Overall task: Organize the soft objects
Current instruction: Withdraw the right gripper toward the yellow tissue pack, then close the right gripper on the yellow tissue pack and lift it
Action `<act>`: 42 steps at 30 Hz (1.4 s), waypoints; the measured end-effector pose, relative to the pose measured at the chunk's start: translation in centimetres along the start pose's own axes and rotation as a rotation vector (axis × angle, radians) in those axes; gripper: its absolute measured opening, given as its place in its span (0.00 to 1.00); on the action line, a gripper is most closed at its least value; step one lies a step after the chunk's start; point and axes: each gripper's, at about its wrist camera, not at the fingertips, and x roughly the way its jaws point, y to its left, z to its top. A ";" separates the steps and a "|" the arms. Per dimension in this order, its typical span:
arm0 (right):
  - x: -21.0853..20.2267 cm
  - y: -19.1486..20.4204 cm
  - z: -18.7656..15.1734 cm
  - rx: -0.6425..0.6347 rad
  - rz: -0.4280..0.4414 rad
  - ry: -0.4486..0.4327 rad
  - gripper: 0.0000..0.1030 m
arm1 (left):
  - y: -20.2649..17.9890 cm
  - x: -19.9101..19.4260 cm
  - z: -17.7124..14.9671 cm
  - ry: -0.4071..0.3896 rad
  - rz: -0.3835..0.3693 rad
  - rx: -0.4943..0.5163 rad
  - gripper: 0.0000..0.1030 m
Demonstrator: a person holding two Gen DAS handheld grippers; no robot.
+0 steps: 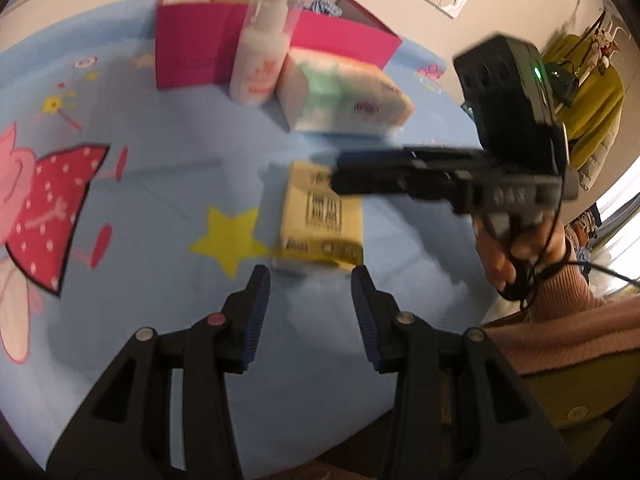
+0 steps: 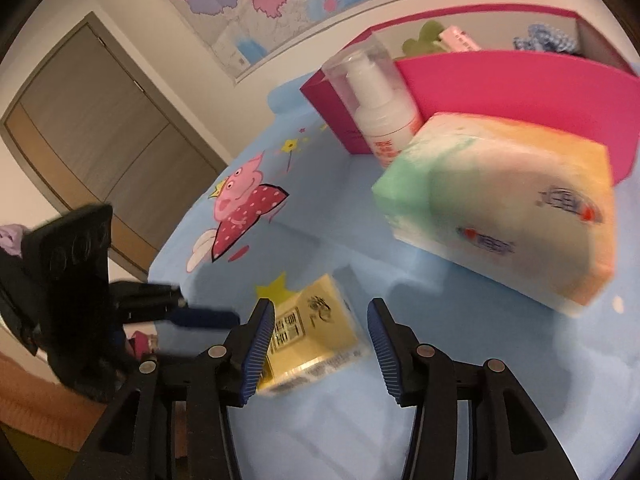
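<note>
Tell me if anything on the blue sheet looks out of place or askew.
The large tissue pack sits crooked, leaning against the pink box with one end raised off the blue sheet. The pump bottle is a hard item among the soft ones. The small yellow pack lies flat.

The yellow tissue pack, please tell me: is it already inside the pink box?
No, the yellow tissue pack lies on the blue sheet, apart from the pink box.
</note>
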 end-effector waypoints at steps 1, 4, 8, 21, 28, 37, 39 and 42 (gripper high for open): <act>0.3 0.0 0.1 0.000 -0.002 0.004 0.48 | 0.1 0.2 -0.3 0.008 -0.013 -0.009 0.42; 0.7 0.1 0.1 0.003 0.001 0.016 0.48 | 0.0 0.7 -0.6 0.015 -0.051 -0.027 0.42; 0.6 0.2 -0.5 0.003 -0.007 0.027 0.44 | 0.1 1.5 0.0 0.012 -0.070 -0.048 0.42; -2.5 -0.3 -3.4 0.086 -0.029 0.001 0.37 | 0.1 2.4 1.6 -0.007 -0.068 -0.028 0.40; -2.5 -0.7 -3.1 0.102 -0.050 -0.014 0.37 | -0.2 2.7 2.3 -0.013 -0.037 -0.020 0.40; -4.0 -0.1 -2.9 0.077 -0.068 -0.042 0.34 | -1.4 2.1 3.2 -0.033 -0.004 0.018 0.40; -4.4 0.0 -2.9 0.075 -0.070 -0.049 0.34 | -1.8 2.1 3.5 -0.040 0.001 0.031 0.40; -4.8 0.3 -2.8 0.067 -0.079 -0.058 0.34 | -2.1 1.9 4.0 -0.051 0.008 0.046 0.40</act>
